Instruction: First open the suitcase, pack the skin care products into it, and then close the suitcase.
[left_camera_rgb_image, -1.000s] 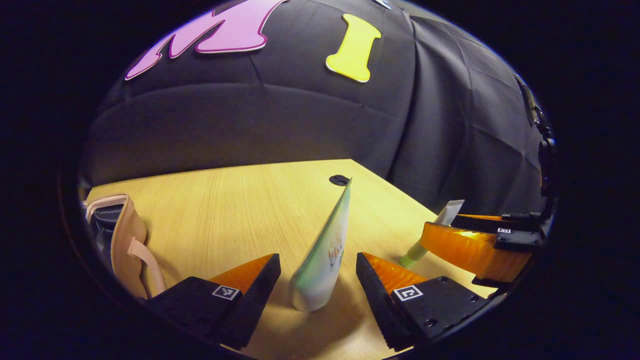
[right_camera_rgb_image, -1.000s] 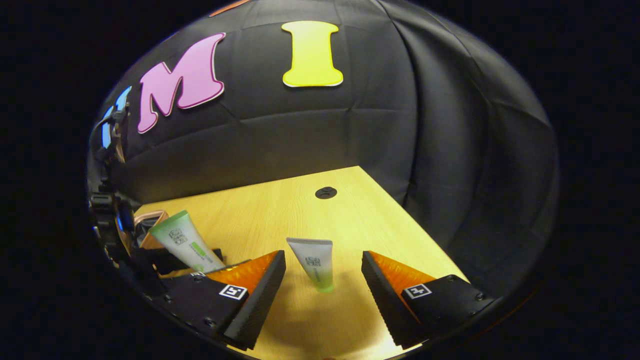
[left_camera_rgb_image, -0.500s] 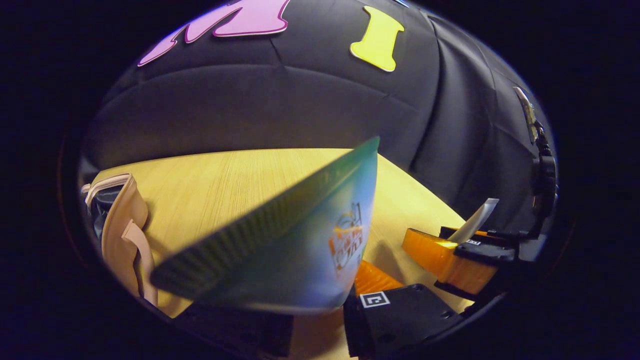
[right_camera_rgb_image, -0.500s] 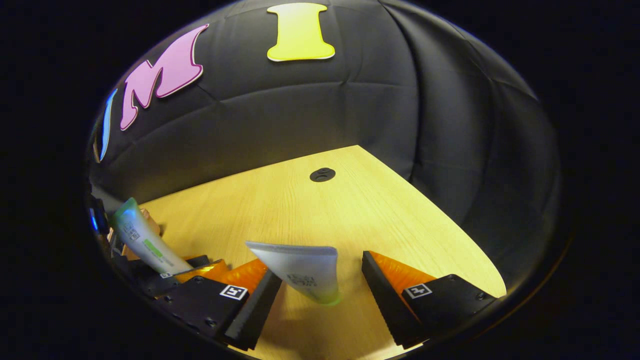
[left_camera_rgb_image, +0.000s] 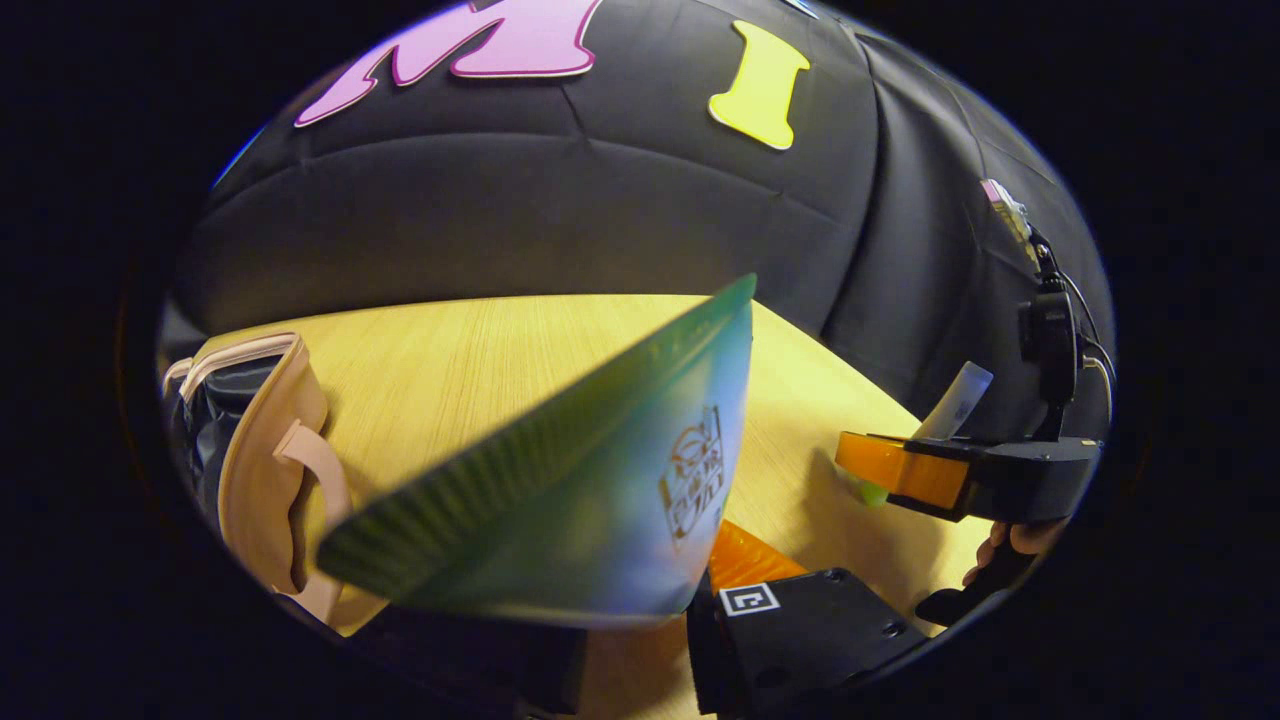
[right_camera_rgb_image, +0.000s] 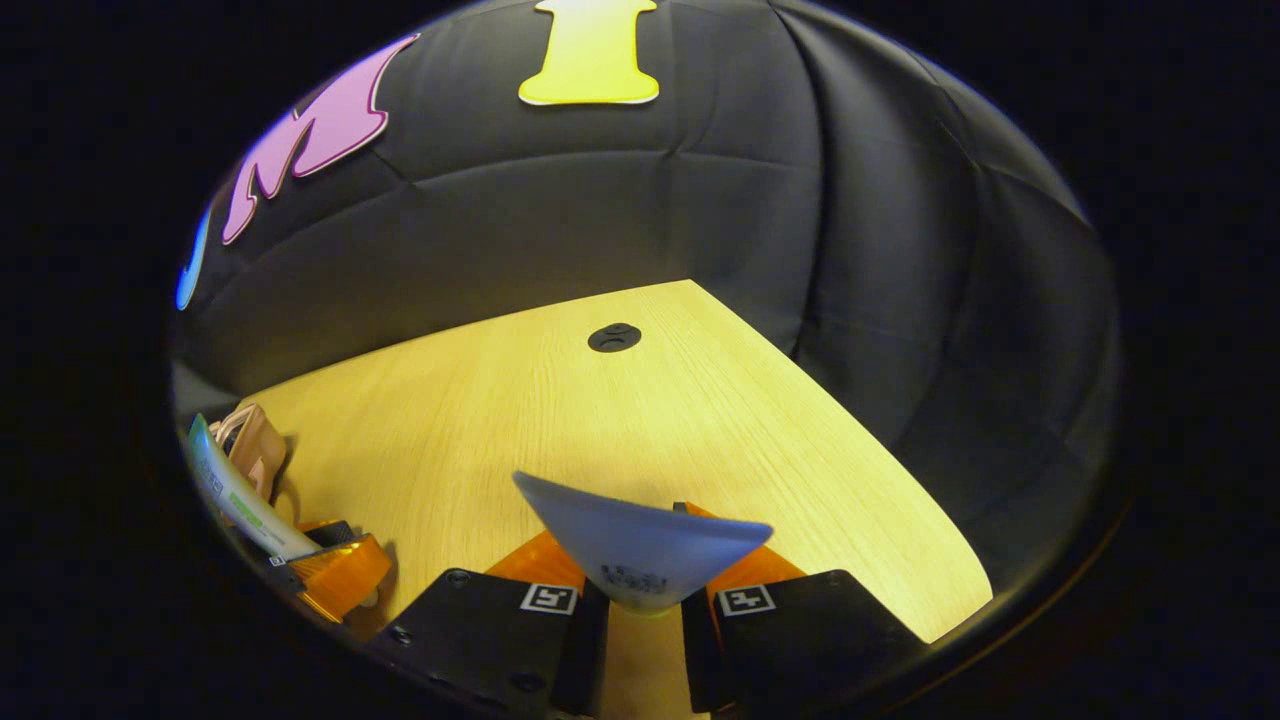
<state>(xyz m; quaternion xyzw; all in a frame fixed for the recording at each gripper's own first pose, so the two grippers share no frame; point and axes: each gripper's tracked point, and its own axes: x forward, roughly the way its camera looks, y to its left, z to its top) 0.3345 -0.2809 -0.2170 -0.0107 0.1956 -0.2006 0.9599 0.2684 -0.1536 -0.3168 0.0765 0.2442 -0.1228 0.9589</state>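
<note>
Each gripper is clamped on a tube above the wooden table (right_camera_rgb_image: 600, 420): the left gripper (left_camera_rgb_image: 640, 640) pinches the green tube (left_camera_rgb_image: 590, 500), the right gripper (right_camera_rgb_image: 640, 620) the white tube (right_camera_rgb_image: 640, 550). The suitcase (left_camera_rgb_image: 265, 450) lies open at the table's left edge, well apart from both.

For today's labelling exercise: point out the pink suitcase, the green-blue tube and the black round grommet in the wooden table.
pink suitcase (left_camera_rgb_image: 262, 450), left gripper view, on its shell
green-blue tube (left_camera_rgb_image: 590, 500), left gripper view, on its flattened body
black round grommet (right_camera_rgb_image: 614, 338), right gripper view, on its centre
</note>
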